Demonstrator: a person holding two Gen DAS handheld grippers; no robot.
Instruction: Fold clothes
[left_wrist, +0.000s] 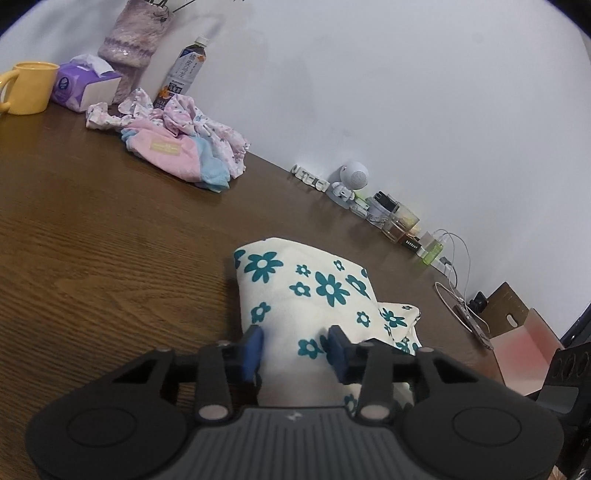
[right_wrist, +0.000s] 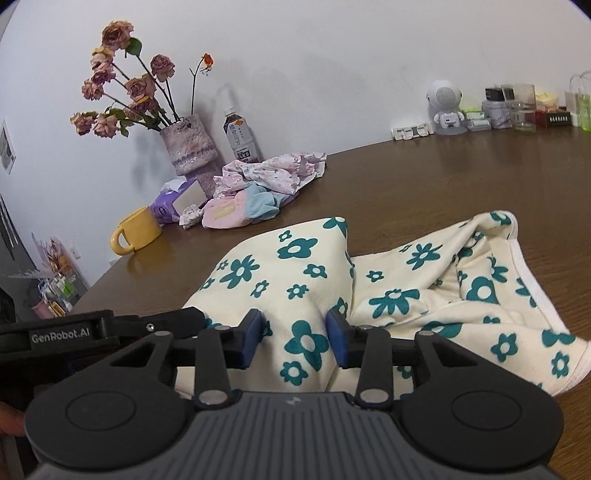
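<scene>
Both tools part-open — left tool (left_wrist: 294, 349), right tool (right_wrist: 294, 338) straddling floral cloth (right_wrist: 295, 273).

Garment (right_wrist: 306, 266): cream, teal flower print, white edging. Clothes heap (right_wrist: 258, 184): pink, pale blue, white with small floral print. Mug (right_wrist: 136, 230): yellow. Tissue box (left_wrist: 83, 85): purple and white. Vase (right_wrist: 188, 147): mottled lilac. Surface (left_wrist: 92, 240): dark brown woodgrain. Tool pads (right_wrist: 253, 336): blue.

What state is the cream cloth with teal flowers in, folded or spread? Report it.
Partly folded, not neat: the cream cloth with teal flowers lies doubled over itself on the brown wooden table, with a bunched, open hem on one side.
</scene>
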